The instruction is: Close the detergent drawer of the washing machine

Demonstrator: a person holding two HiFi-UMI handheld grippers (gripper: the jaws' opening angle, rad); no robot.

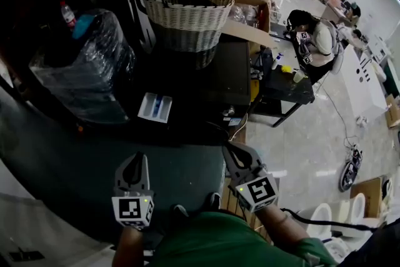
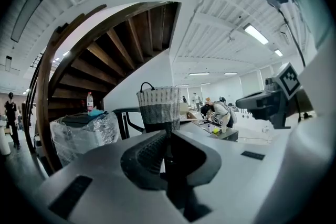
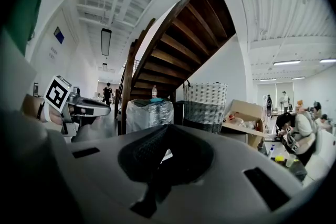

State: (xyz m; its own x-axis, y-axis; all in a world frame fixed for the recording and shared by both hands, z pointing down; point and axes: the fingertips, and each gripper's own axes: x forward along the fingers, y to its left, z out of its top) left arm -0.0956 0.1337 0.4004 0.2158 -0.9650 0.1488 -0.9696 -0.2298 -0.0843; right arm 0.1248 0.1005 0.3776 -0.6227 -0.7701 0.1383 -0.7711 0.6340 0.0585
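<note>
Detergent drawer (image 1: 155, 107) amid dark, indistinct surroundings

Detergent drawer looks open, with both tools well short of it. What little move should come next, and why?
Probably ease the left gripper forward toward the front of the detergent drawer. The drawer stands open, nothing touches it, and it lies almost straight ahead of that gripper, whose jaws are together. The right gripper sits farther off.

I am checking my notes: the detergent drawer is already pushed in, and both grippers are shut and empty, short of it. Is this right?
No. The head view shows the detergent drawer pulled out, its white compartments exposed. The left gripper and right gripper are indeed shut, empty, short of it.
</note>
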